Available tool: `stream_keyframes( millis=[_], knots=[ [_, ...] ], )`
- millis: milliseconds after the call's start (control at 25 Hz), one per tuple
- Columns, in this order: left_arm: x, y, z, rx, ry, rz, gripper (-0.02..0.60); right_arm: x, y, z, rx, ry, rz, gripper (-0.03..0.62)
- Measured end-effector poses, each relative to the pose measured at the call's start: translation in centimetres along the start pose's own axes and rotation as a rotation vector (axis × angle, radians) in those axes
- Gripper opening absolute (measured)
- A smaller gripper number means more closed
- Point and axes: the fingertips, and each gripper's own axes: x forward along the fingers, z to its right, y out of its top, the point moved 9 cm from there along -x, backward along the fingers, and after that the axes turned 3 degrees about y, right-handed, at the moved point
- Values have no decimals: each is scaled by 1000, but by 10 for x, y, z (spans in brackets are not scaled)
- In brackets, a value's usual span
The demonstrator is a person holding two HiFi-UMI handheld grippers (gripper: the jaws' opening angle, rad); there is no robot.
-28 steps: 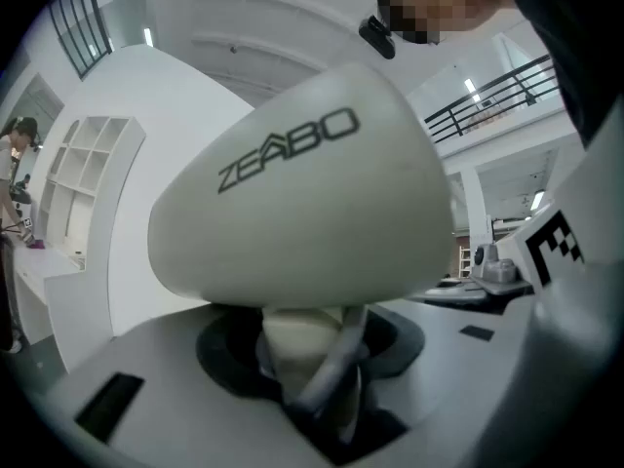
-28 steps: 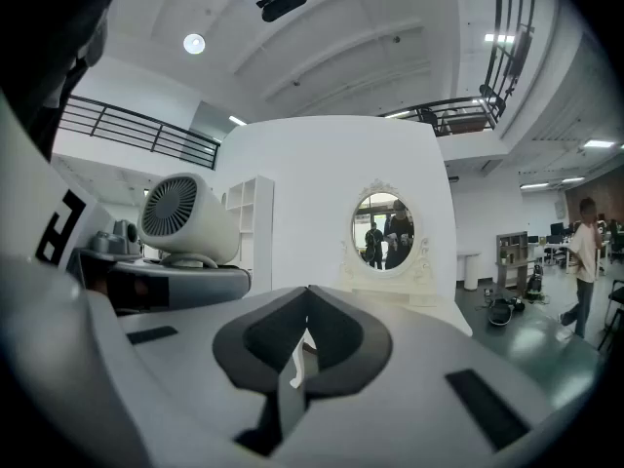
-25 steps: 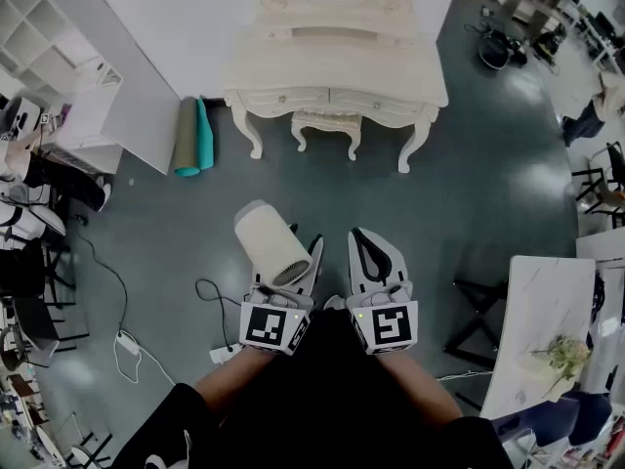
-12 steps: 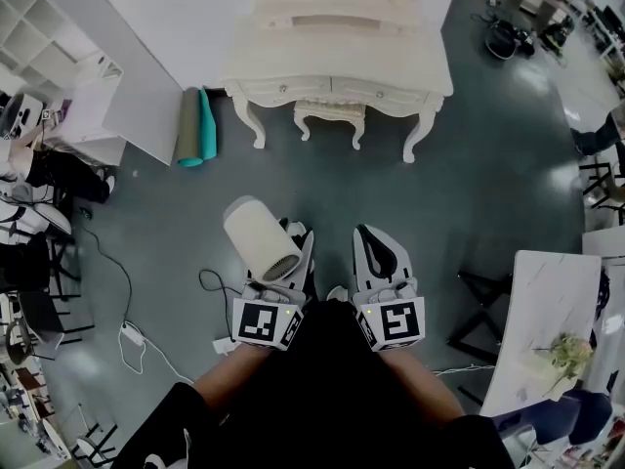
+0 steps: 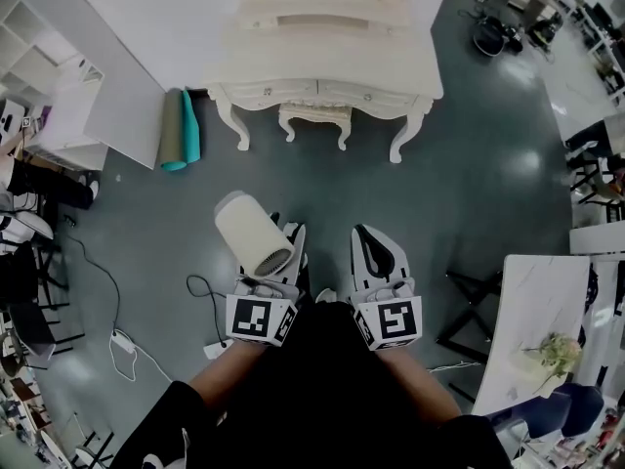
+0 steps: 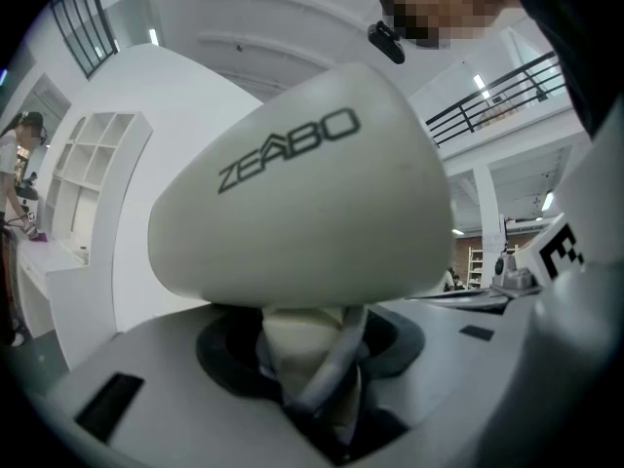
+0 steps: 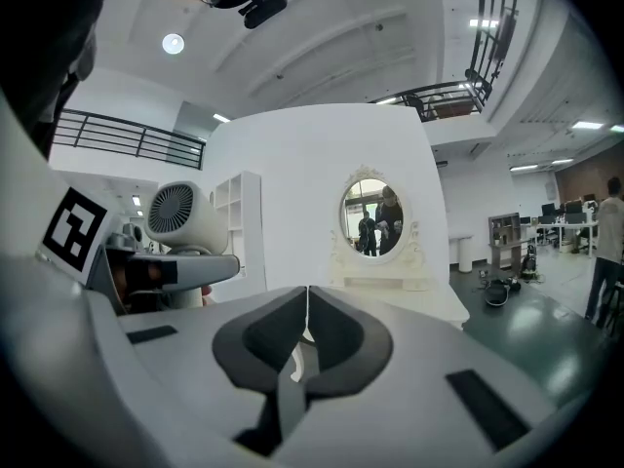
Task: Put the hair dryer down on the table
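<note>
Left gripper [image 5: 286,250]: clenched on the hair dryer [image 5: 250,234], jaws closed around its handle [image 6: 292,344].
- In the left gripper view the cream barrel [image 6: 302,203] sits directly above the jaws and fills most of the frame. The handle drops straight down between the pads.
- In the head view the barrel lies at the tips of this gripper, tilted forward and to its left. The grille end points back toward the person.
- The dryer is in the air above the grey floor [image 5: 469,184], not touching any surface.

Right gripper [image 5: 372,246]: clenched with nothing held; the pads meet in the right gripper view [image 7: 307,305].
- It is just beside the left gripper, level with it.
- From it, the hair dryer [image 7: 185,217] shows up and to its left, with the round grille facing the camera.

Cream bench [image 5: 332,57] with an oval mirror [image 7: 375,217]: straight ahead of both grippers and well apart from them, with open floor between.
</note>
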Motion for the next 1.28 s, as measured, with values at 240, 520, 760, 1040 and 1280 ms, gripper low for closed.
stream_keyframes(
  millis=[240, 520, 760, 1040, 1280],
  knots=[
    [36, 7, -28, -54, 5, -1, 183, 35, 7, 10, -24, -22, -4, 18],
    [83, 6, -60, -27, -35, -37, 183, 103, 18, 23, -19, -26, -14, 18],
    [125, 21, -95, 3, -73, -41, 183, 163, 35, 30, -25, -39, -15, 18],
    [181, 38, -143, 2, -105, -27, 183, 232, 50, 42, -23, -83, -20, 18],
    [215, 40, -181, 13, -114, -44, 183, 279, 55, 50, -14, -104, -28, 18]
  ],
)
